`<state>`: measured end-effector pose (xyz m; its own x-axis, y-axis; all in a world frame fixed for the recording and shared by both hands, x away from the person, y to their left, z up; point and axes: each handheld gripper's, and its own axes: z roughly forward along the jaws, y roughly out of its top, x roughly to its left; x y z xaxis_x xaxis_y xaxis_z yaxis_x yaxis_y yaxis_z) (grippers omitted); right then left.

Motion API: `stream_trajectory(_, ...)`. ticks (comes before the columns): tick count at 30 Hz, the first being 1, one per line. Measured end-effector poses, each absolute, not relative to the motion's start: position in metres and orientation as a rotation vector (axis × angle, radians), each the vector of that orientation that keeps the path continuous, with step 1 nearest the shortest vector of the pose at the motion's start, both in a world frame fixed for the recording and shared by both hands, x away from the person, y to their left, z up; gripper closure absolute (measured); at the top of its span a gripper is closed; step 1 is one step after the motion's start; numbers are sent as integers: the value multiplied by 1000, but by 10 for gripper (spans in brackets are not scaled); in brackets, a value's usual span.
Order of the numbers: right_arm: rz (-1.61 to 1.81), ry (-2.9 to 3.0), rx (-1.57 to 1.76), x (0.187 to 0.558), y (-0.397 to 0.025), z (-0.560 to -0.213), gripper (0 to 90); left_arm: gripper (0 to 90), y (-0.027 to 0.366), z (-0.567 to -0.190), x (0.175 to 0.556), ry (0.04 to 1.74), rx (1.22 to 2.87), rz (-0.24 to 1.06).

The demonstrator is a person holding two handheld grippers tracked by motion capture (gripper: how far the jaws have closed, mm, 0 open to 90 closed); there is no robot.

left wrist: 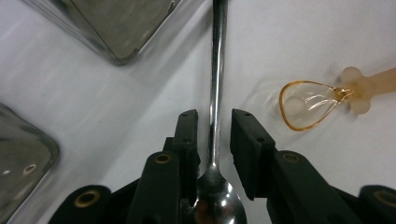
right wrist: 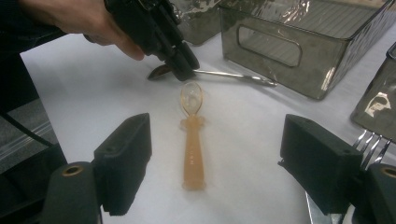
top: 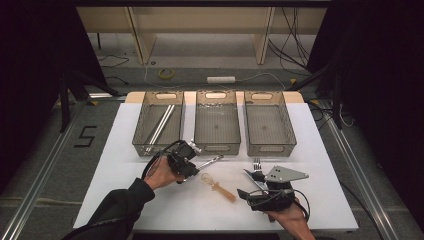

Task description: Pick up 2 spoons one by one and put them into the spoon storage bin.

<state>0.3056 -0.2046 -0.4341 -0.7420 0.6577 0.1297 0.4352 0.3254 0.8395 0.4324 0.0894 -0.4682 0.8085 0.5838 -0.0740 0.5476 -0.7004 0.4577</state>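
A metal spoon (top: 210,161) lies on the white table (top: 125,190) in front of the bins. My left gripper (top: 192,169) is lowered over it. In the left gripper view the jaws stand open (left wrist: 215,121) on either side of the metal spoon's neck (left wrist: 214,116), with a small gap on each side. An orange plastic spoon (top: 218,187) lies at mid-table, its clear bowl (left wrist: 306,103) pointing toward the left gripper. My right gripper (top: 243,182) is wide open (right wrist: 215,140) just right of the orange spoon (right wrist: 193,149), holding nothing.
Three translucent grey bins stand side by side at the back: left (top: 140,127) with long metal rods (top: 162,122), middle (top: 217,148), right (top: 270,149). A metal fork (top: 257,164) lies by the right gripper, with its tines (right wrist: 371,140) near the right jaw.
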Motion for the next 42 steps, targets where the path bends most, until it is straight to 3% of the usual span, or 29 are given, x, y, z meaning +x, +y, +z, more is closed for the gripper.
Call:
stream_trajectory(22,1379,2358,993,306,-205,-434,258,848,86,-469,431,781,2552,139)
stream_trajectory(42,1380,2354,988,305,-206,-434,258,858,91,-457,426,749,2507,145)
